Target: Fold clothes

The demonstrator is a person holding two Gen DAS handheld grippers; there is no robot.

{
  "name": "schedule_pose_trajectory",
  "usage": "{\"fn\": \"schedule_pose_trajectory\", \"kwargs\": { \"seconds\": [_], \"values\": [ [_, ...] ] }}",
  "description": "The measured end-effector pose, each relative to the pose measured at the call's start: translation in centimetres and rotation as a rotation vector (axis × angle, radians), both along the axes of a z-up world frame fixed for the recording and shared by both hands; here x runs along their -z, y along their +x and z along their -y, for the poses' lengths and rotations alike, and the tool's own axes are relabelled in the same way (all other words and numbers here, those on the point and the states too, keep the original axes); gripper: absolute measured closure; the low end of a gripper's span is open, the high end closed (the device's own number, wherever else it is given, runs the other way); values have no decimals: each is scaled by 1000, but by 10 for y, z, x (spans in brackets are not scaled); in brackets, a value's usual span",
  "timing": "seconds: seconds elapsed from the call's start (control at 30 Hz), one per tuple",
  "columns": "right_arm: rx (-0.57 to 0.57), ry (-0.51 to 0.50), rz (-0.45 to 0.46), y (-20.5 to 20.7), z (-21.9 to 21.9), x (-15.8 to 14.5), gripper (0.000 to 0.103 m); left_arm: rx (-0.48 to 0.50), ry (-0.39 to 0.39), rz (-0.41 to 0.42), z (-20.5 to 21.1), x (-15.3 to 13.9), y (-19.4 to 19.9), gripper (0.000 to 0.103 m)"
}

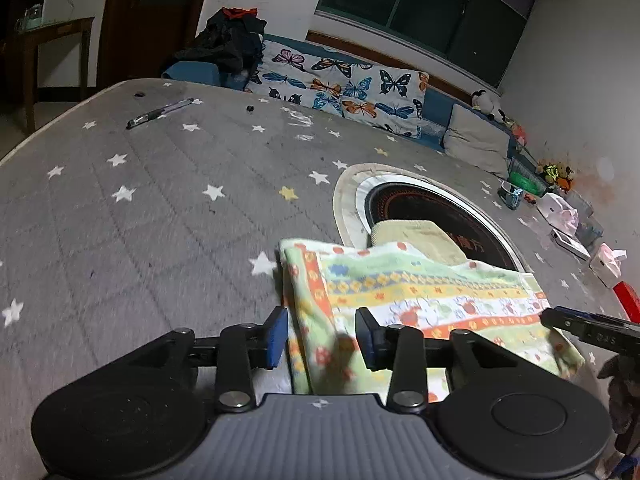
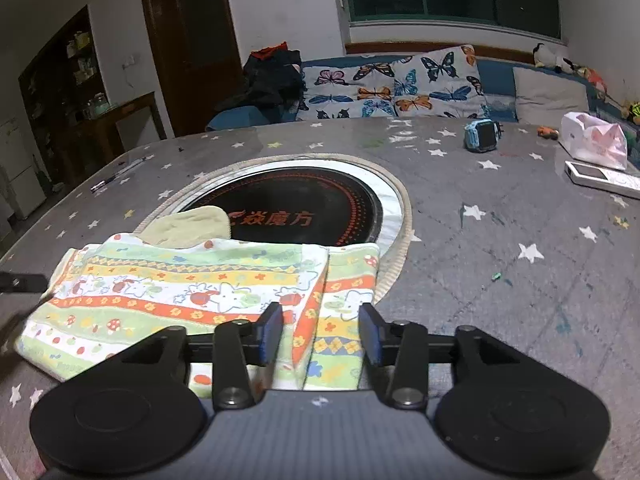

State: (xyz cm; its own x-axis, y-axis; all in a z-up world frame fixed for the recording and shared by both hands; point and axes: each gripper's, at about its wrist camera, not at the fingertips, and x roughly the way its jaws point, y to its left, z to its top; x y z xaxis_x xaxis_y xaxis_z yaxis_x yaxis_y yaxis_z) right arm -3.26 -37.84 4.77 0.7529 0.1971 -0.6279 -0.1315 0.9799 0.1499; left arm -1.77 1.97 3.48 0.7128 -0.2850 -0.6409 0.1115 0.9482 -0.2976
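1. Towel (image 2: 192,292): lies folded on the table (image 2: 500,280), near edge toward both hand-held grippers, far edge overlapping the rim of the round hob (image 2: 304,208). Layers doubled; a fold line runs near its right end.
2. Left hand-held gripper (image 1: 322,338): jaws apart, over the towel's left near corner. Pads not pressing the cloth; nothing held.
3. Right hand-held gripper (image 2: 322,334): jaws apart, straddling the right end by the fold line. No grip either.
4. Judgement: both stand at opposite ends of the near edge, prob. because a fold has been laid down and the corners let go.
5. Plain cloth (image 2: 188,222): pokes out from under the towel's far edge, onto the hob.
6. Pen (image 1: 160,113): well left of the hob, clear of the work.
7. Risk: loose top layer may shift if snagged on pull-back.
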Motion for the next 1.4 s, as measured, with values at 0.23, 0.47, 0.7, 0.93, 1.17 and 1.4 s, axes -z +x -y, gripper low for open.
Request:
{"fn": "schedule_pose_trajectory", "kwargs": {
  "seconds": [0.23, 0.47, 0.7, 0.93, 1.17, 1.4],
  "values": [
    [11, 16, -4, 3, -3, 4, 55, -14, -33, -24, -1, 4, -5, 63],
    [-21, -6, 2, -2, -14, 3, 90, -17, -57, -49, 1, 12, -1, 65],
    [5, -37, 25, -19, -6, -3, 97, 14, -98, -69, 3, 14, -2, 71],
    [109, -108, 5, -46, 29, -6, 102, 99, -90, -72, 29, 13, -12, 71],
    [14, -122, 28, -69, 23, -24, 93, 37, -16, -62, 23, 9, -9, 70],
    [-277, -106, 43, -72, -43, -35, 84, -48, -9, -69, -2, 2, -11, 71]
  ]
}}
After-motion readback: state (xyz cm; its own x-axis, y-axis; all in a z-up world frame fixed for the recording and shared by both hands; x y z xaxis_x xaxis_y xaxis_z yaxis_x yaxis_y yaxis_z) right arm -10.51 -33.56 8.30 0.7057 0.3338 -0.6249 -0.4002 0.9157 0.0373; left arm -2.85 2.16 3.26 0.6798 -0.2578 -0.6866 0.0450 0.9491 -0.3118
